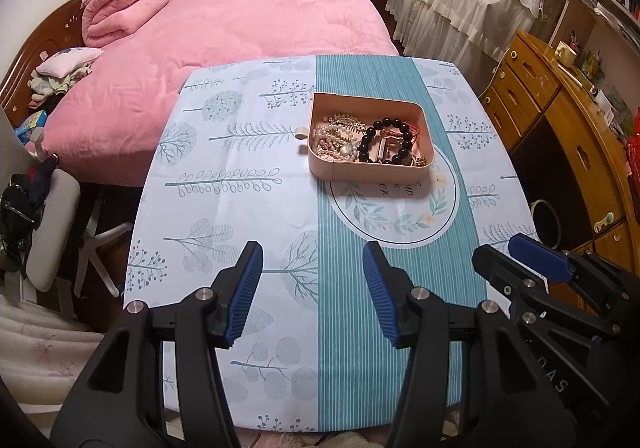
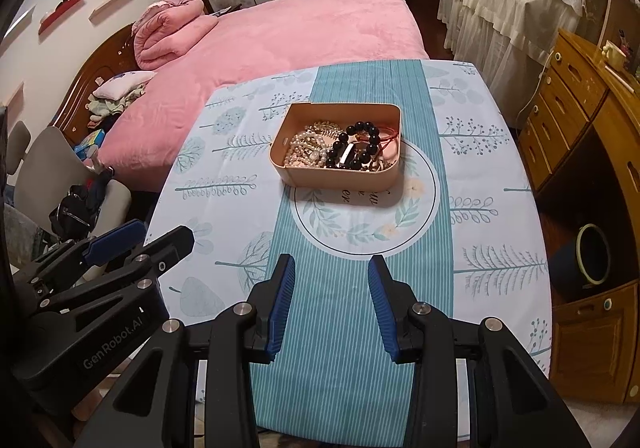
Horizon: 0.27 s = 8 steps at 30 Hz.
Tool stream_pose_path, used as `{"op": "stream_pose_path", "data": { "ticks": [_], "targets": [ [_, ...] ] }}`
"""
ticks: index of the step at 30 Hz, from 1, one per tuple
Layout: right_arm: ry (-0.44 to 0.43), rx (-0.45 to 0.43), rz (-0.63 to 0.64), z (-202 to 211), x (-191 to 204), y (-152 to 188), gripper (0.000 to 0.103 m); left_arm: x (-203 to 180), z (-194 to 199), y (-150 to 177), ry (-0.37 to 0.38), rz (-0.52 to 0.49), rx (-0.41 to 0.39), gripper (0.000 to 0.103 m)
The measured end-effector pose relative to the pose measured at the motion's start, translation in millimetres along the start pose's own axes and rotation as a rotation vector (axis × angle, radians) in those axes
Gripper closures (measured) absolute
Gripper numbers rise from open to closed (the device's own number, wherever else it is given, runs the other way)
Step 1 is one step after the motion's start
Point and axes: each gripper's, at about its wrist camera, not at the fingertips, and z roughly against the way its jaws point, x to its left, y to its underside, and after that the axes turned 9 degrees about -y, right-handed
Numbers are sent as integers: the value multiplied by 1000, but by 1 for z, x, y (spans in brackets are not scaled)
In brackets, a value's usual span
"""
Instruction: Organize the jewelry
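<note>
A pink open box [image 1: 425, 119] stands on the table past its middle; it also shows in the right wrist view [image 2: 394, 115]. Inside lie a black bead bracelet [image 1: 386, 125] [image 2: 362, 127], pearl strands [image 1: 334, 137] [image 2: 304, 149], a gold leaf brooch [image 1: 348, 119] and a red cord [image 1: 414, 131]. My left gripper [image 1: 313, 272] is open and empty, over the near part of the table. My right gripper [image 2: 332, 280] is open and empty, also short of the box. Each gripper shows at the edge of the other's view [image 1: 532, 260] [image 2: 132, 240].
The table [image 1: 240, 207] wears a white and teal leaf-print cloth. A small beige knob [image 1: 301, 133] sits by the box's left wall. A pink bed [image 1: 248, 19] lies behind, a white chair [image 1: 52, 224] to the left, wooden drawers [image 1: 532, 95] to the right.
</note>
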Motion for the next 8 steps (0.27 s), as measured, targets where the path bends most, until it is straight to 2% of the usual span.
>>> {"op": "stream_pose_path", "data": {
  "ticks": [8],
  "targets": [
    [3,7,-1,-2,2,2,65,1,0,1,2,2,6,54]
  ]
}}
